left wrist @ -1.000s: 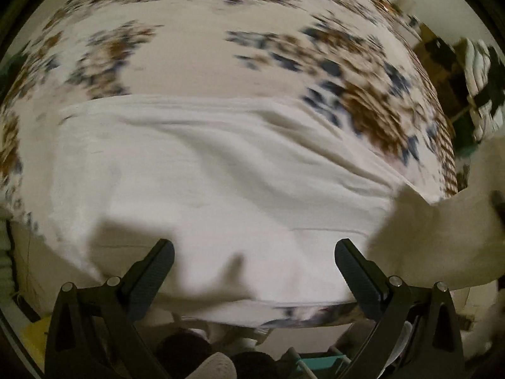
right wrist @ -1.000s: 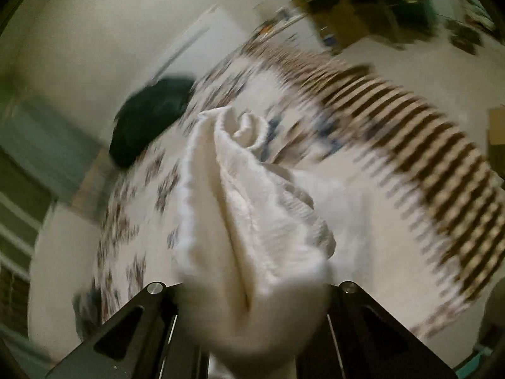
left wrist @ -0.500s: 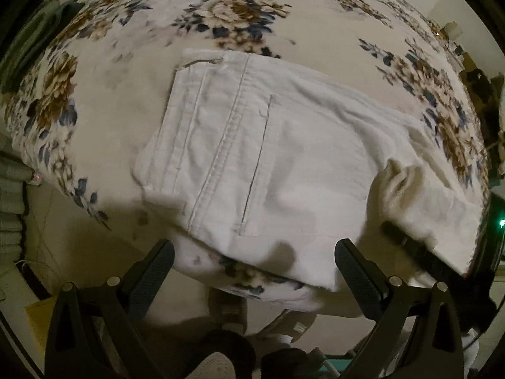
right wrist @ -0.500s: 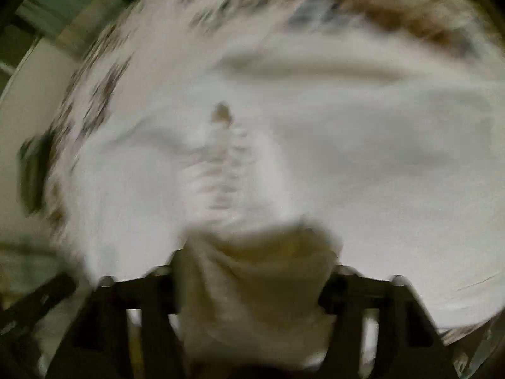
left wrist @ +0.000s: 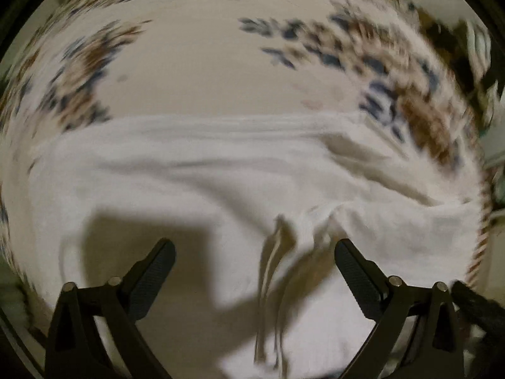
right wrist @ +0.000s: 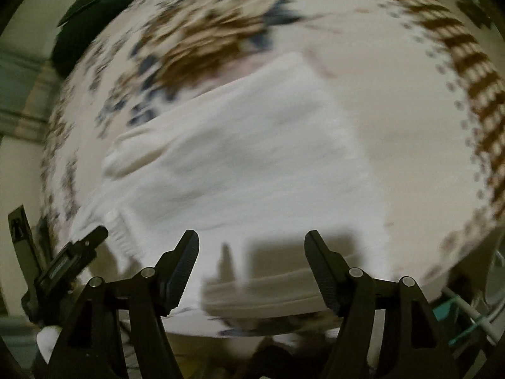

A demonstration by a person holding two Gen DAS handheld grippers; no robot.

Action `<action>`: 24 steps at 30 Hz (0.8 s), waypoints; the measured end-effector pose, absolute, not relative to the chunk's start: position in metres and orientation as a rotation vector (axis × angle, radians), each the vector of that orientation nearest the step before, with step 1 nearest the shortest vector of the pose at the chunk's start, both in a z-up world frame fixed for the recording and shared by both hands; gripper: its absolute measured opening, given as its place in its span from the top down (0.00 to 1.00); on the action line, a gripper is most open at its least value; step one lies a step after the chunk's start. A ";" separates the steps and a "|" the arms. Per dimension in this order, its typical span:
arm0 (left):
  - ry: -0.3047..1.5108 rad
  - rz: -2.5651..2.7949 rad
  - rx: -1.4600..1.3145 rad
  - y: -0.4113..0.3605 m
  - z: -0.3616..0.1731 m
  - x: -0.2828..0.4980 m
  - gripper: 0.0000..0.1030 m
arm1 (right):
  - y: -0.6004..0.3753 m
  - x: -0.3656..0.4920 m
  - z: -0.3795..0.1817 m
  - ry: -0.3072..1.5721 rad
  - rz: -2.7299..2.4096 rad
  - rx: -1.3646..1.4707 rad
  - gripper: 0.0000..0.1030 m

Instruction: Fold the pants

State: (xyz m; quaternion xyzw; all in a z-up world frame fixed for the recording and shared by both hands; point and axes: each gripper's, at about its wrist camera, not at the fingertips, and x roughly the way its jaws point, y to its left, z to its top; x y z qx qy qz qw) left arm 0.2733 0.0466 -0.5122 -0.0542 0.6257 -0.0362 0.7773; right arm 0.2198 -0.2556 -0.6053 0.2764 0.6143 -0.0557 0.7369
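The white pants [left wrist: 221, 183] lie spread over a floral cloth [left wrist: 205, 63], with a raised crease [left wrist: 277, 252] running toward the camera. My left gripper [left wrist: 254, 243] hangs just above them, pointing steeply down. Its jaws are wide and closing, the crease between them, the pads not touching the fabric. In the right wrist view the pants [right wrist: 252, 145] lie doubled over, a folded edge [right wrist: 268, 287] near the table's front. My right gripper [right wrist: 251, 235] is above that edge. Its jaws are opening and nothing is held. Both views are blurred.
The floral cloth [right wrist: 394, 110] covers the table, with a brown patterned border [right wrist: 473, 63] at the right. A dark bundle [right wrist: 94, 6] sits at its far left corner. The left gripper [right wrist: 72, 252] shows at the lower left of the right wrist view. Clutter [left wrist: 473, 41] stands beyond the table's right side.
My right gripper has let go of the bunched white fabric, which now lies on the pants. Both grippers have dropped closer to the cloth. The left jaws stand slightly narrower.
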 end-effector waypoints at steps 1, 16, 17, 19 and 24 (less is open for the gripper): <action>1.357 -0.088 -0.112 0.042 -0.518 0.279 0.28 | -0.264 0.221 -0.610 1.368 -0.161 0.605 0.30; 1.367 -0.023 -0.162 0.037 -0.492 0.254 0.27 | -0.231 0.240 -0.616 1.434 -0.039 0.436 0.38; 1.370 -0.014 -0.128 0.031 -0.491 0.244 0.27 | -0.217 0.240 -0.621 1.465 -0.019 0.382 0.42; 1.416 -0.003 -0.048 0.018 -0.502 0.219 0.27 | -0.196 0.235 -0.632 1.533 0.007 0.296 0.52; 1.553 0.020 -0.137 0.035 -0.540 0.184 0.26 | -0.181 0.211 -0.639 1.596 -0.007 0.157 0.52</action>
